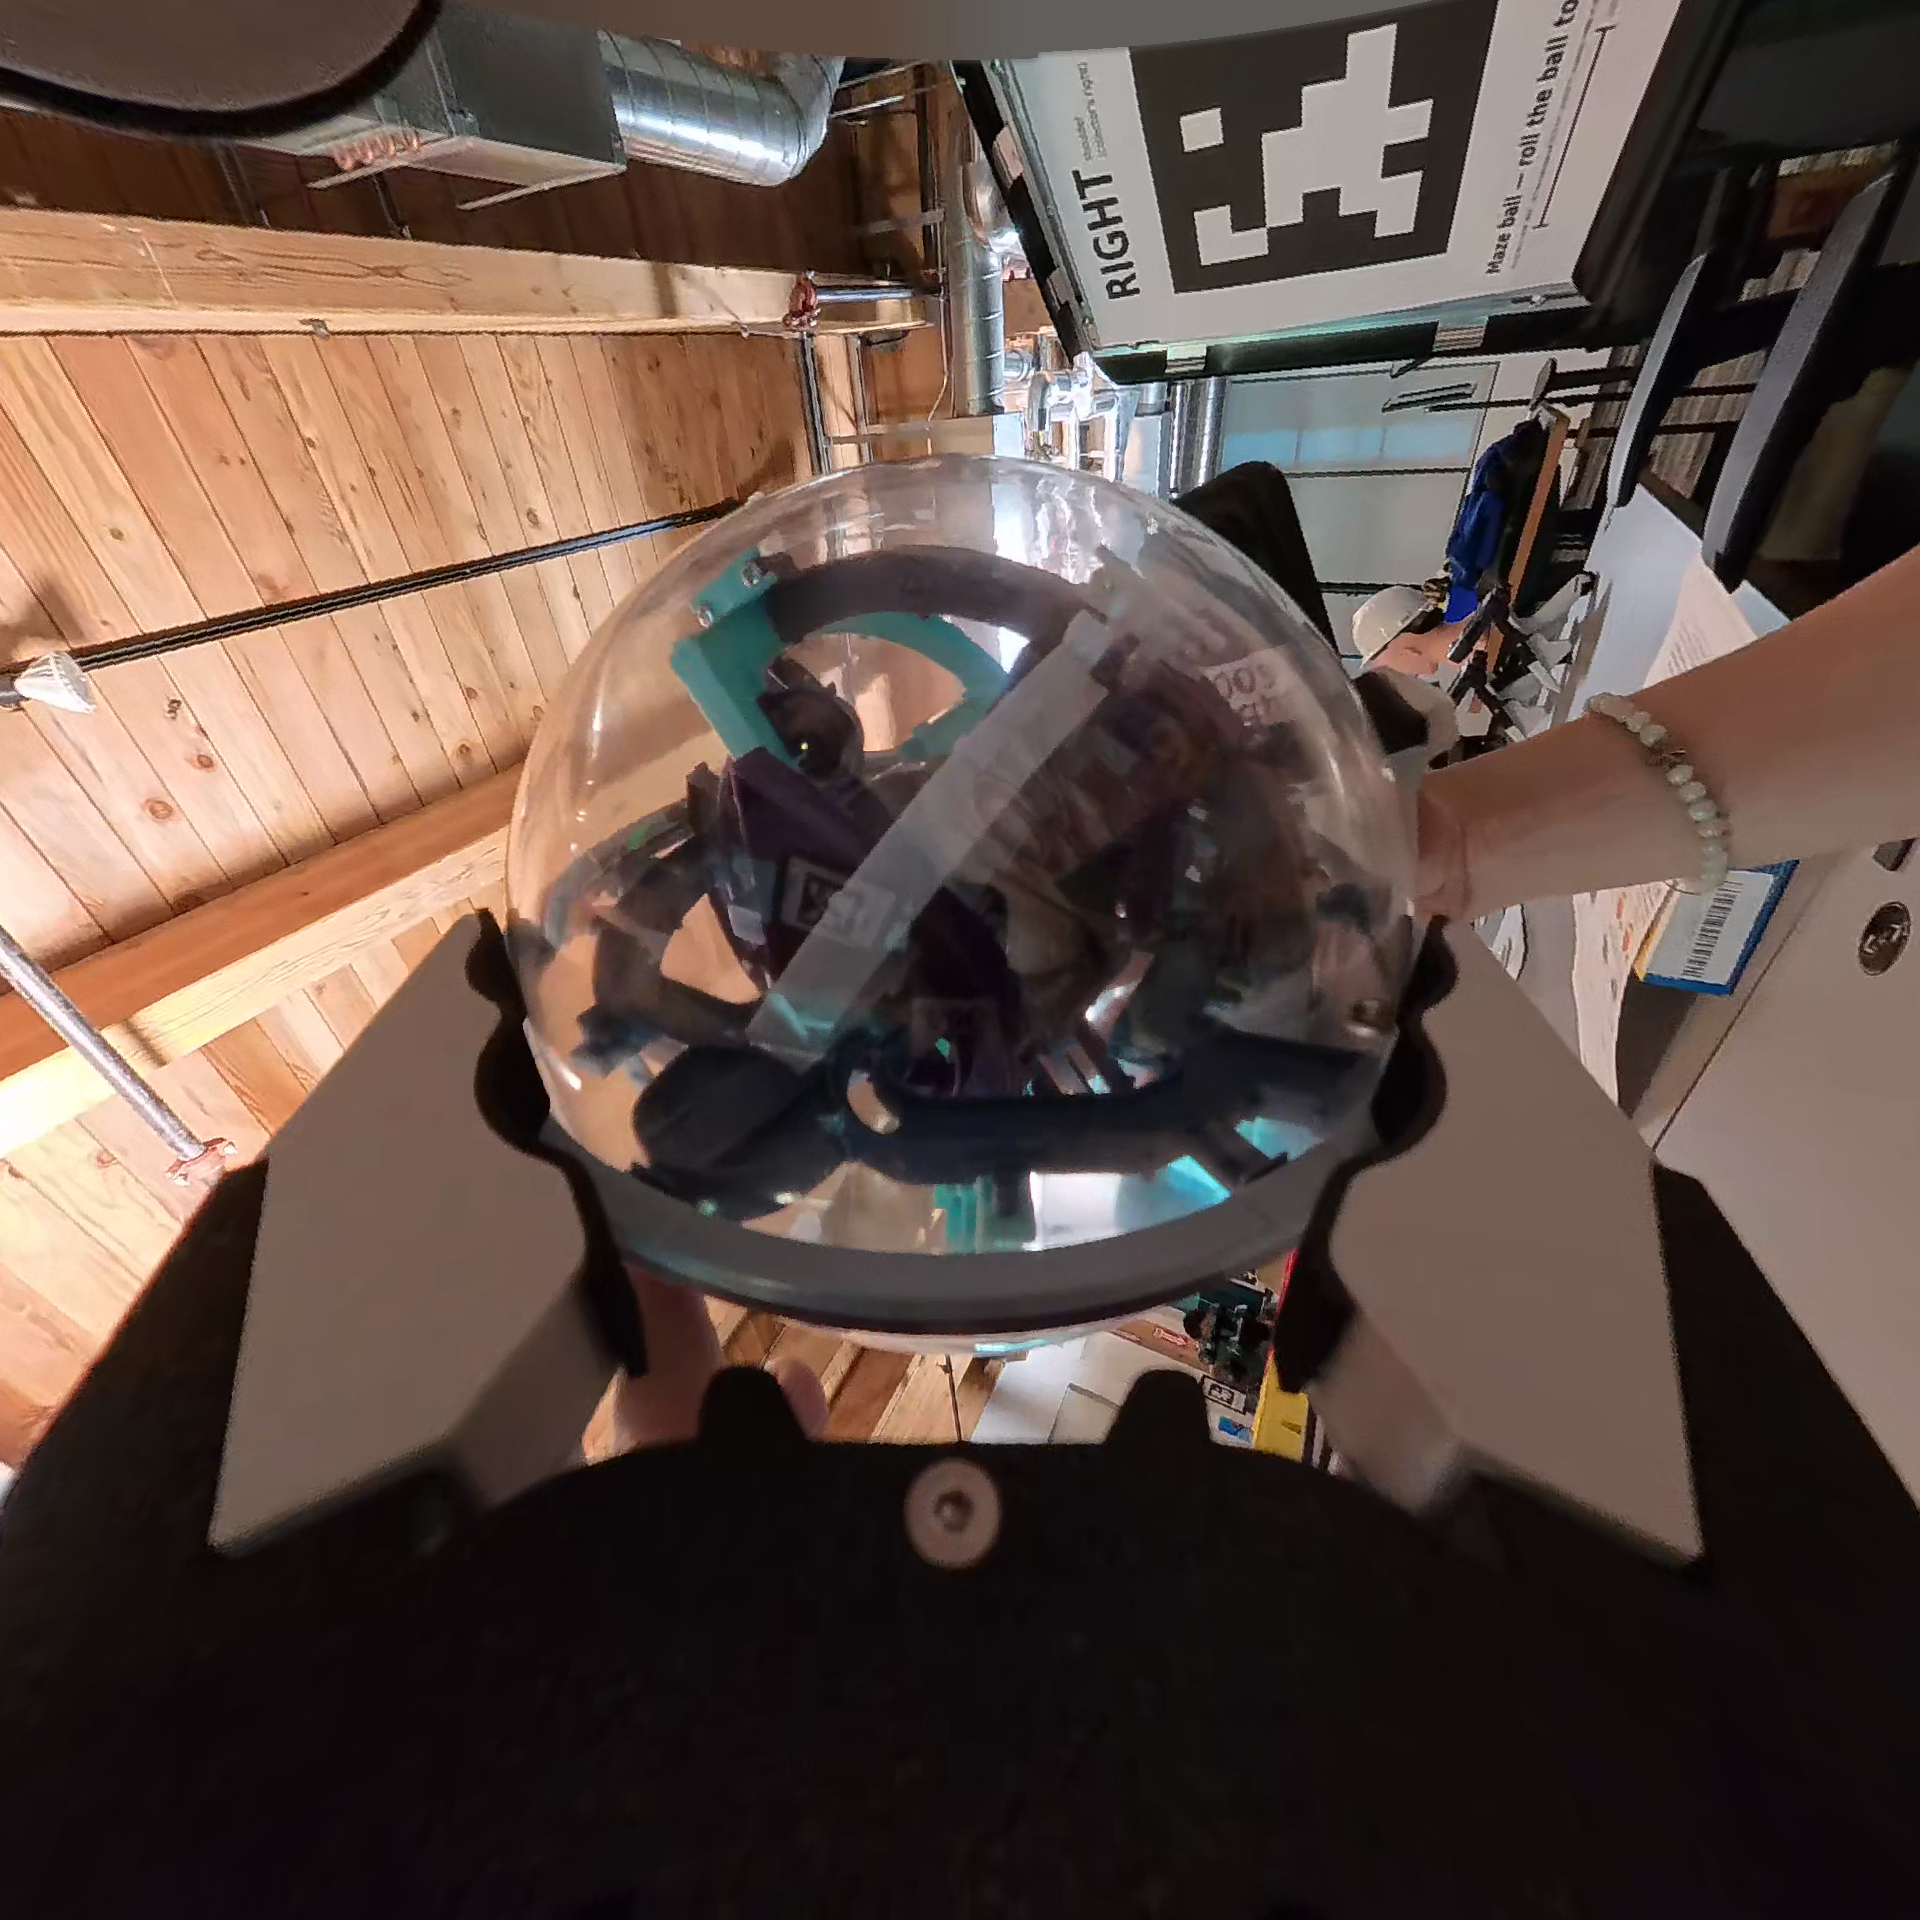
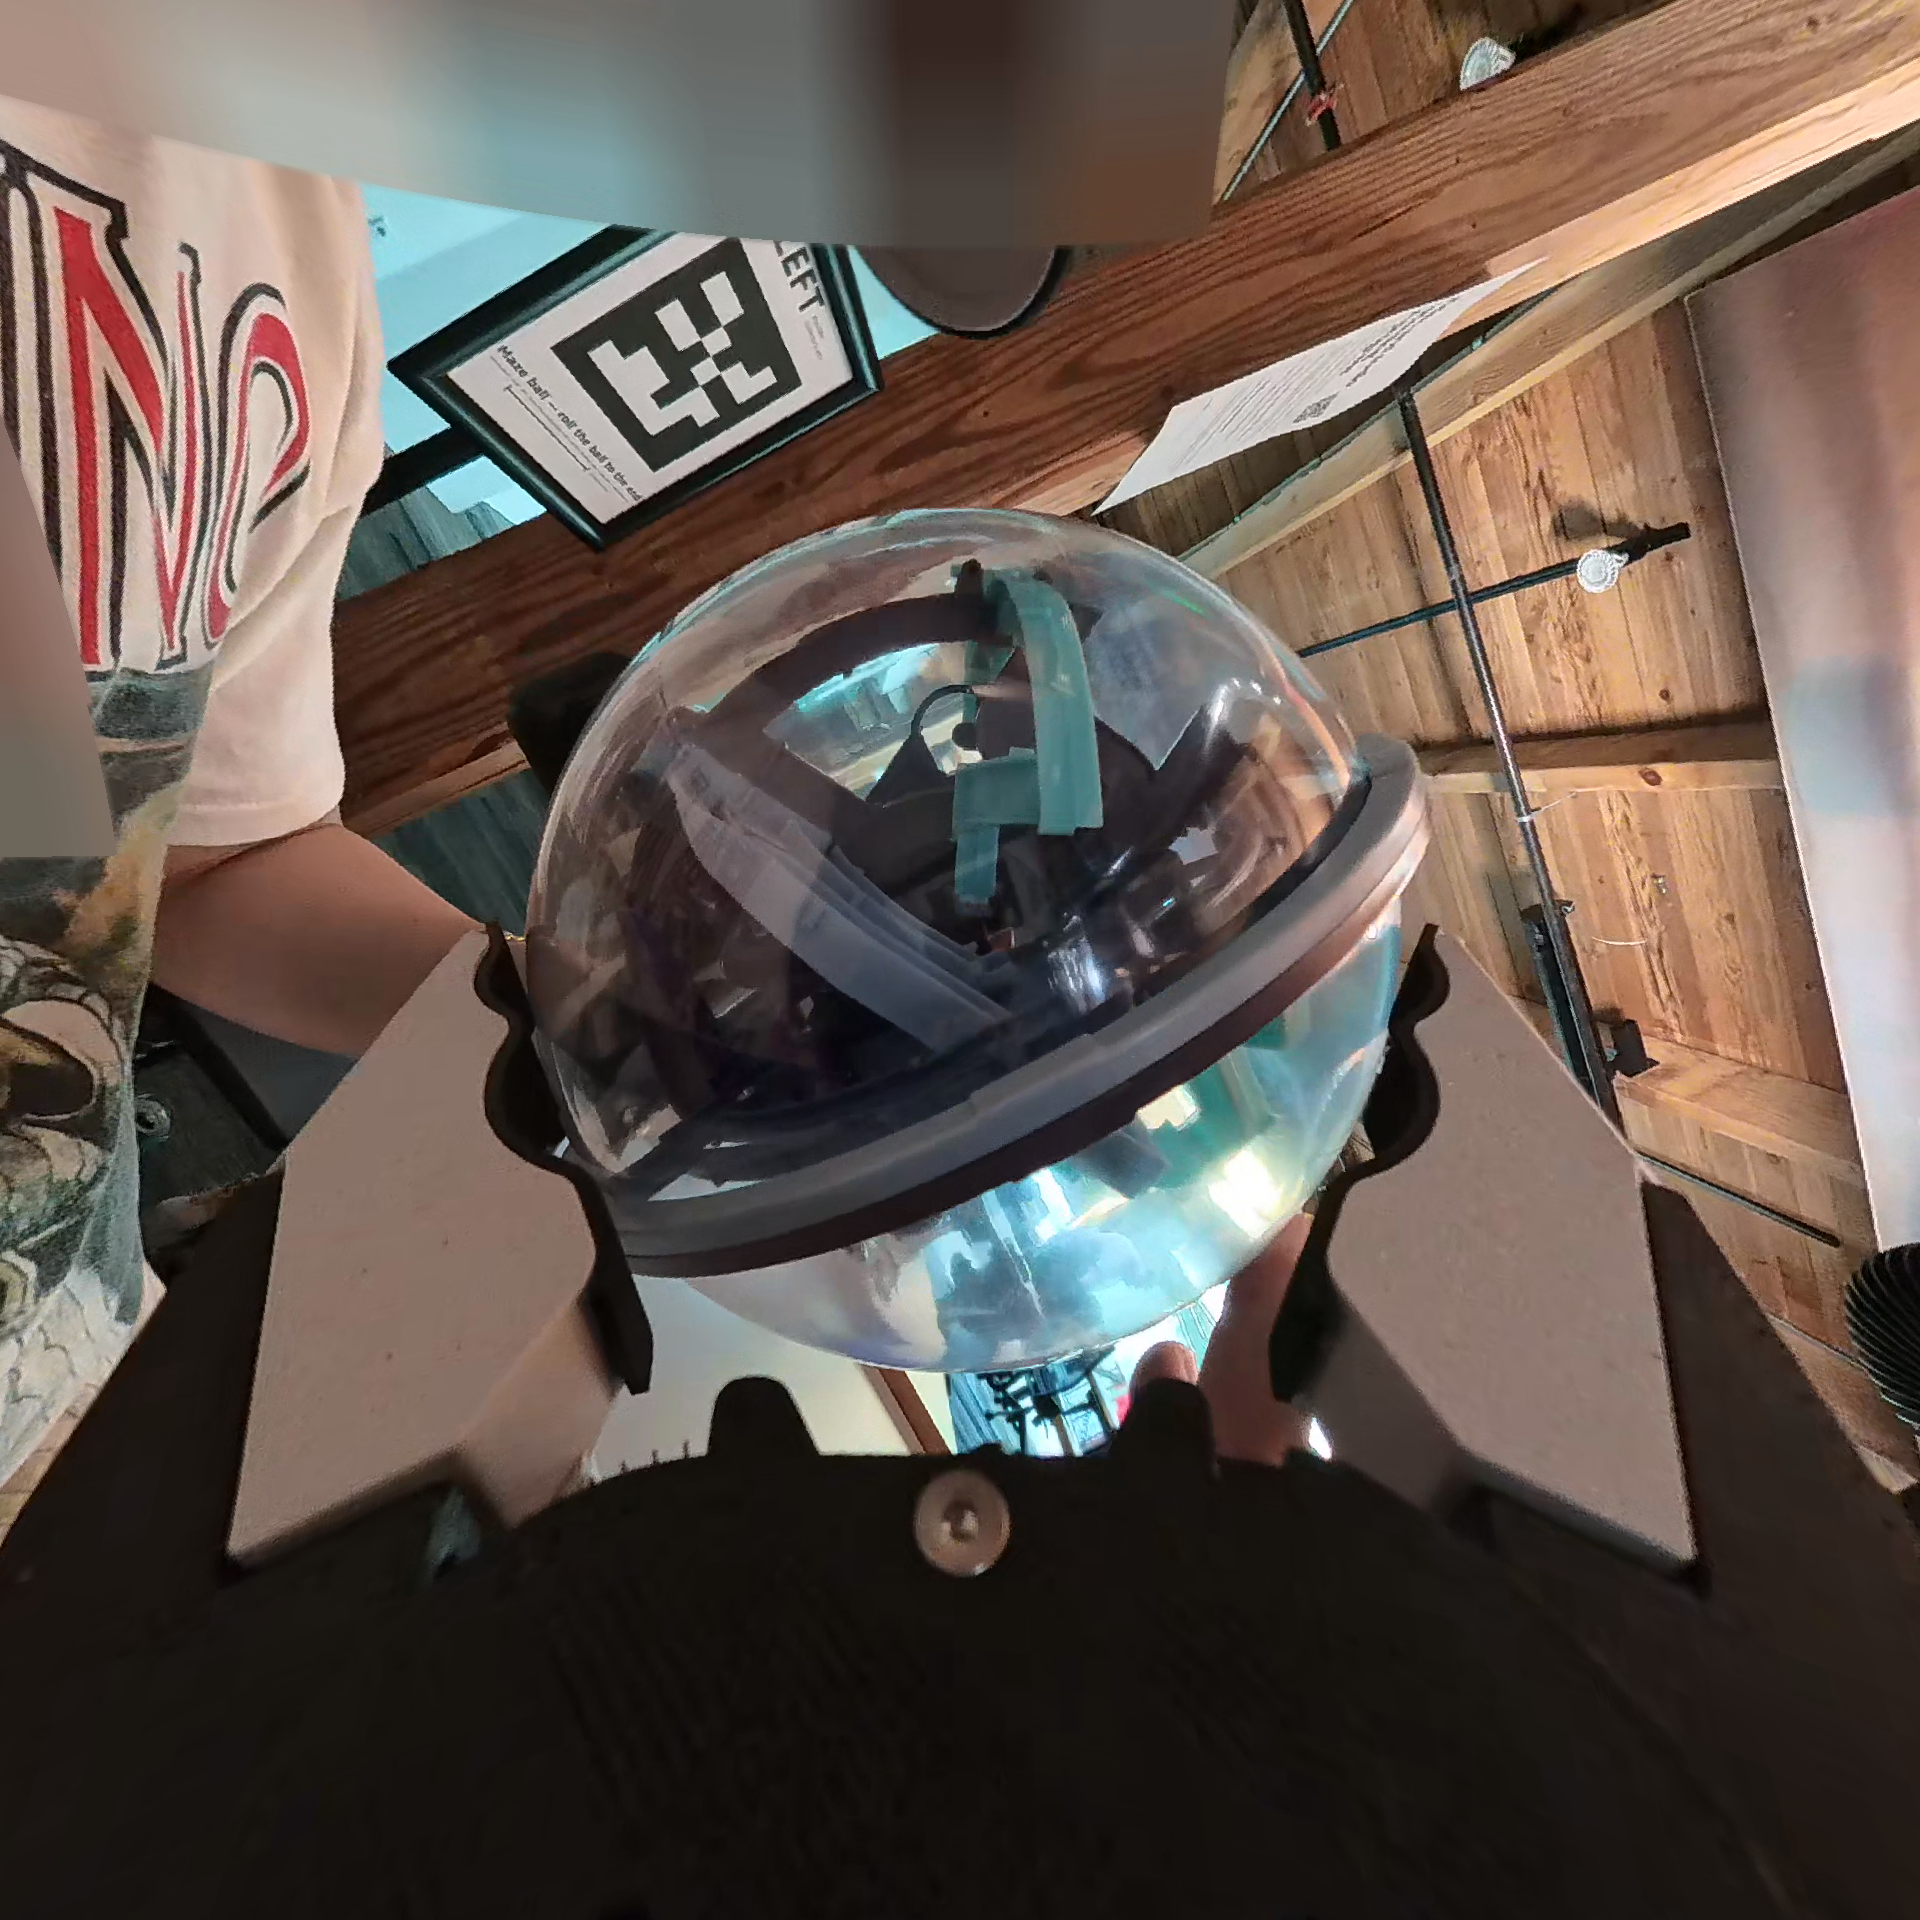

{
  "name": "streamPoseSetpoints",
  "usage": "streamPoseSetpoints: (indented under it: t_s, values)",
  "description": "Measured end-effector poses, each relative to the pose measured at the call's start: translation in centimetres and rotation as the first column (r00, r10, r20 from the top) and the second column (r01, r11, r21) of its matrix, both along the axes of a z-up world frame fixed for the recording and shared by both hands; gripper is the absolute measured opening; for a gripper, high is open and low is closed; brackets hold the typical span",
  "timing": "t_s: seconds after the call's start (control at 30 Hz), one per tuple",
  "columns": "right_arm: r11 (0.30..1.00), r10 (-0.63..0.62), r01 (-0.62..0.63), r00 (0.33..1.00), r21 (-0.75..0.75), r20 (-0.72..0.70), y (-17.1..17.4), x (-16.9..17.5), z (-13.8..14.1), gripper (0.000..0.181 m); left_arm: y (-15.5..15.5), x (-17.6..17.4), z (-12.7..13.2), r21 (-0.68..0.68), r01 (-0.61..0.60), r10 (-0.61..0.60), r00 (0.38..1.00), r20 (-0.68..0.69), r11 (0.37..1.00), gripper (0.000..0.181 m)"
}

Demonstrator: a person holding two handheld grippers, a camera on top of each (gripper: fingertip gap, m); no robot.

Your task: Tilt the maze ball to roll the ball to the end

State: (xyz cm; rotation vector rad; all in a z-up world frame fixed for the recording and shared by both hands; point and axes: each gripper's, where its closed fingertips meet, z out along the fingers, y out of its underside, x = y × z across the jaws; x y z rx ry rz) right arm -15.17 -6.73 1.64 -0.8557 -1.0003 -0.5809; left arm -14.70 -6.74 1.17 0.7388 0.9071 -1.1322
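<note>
The maze ball is a clear plastic sphere with a grey ring around its middle and teal, purple and black tracks inside. It is held up in the air, with the ceiling behind it. My left gripper is shut on it, with a finger pressed against each side. My right gripper is shut on the same maze ball, and there the grey ring runs tilted, higher on the right. I cannot make out the small rolling ball among the tracks.
A person's forearm with a bead bracelet reaches in from the right. A person's white printed shirt fills the left. Wooden beams, plank ceiling, metal ducts and two framed marker boards lie behind the ball.
</note>
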Motion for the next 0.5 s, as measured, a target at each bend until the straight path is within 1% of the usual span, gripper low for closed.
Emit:
streamPoseSetpoints:
  t_s: [0.27, 0.37, 0.5]
  values:
    - [1.0, 0.011, -0.011, 1.0, 0.009, 0.024, -0.2, -0.9, 0.2, 0.157, -0.2, -0.9, 0.2, 0.007, -0.003, 0.003, 0.999, 0.044, 1.0, 0.157]
    - [1.0, 0.029, -0.029, 1.0, -0.001, 0.01, -0.5, -0.5, 0.1, 0.157, -0.5, -0.8, 0.2, 0.014, -0.02, 0.019, 0.999, 0.046, 1.0, 0.157]
    - [1.0, 0.023, -0.023, 1.0, -0.015, -0.006, -0.3, 0.4, -0.1, 0.157, -0.4, 0.0, 0.0, 0.007, -0.026, 0.026, 0.999, 0.033, 1.0, 0.157]
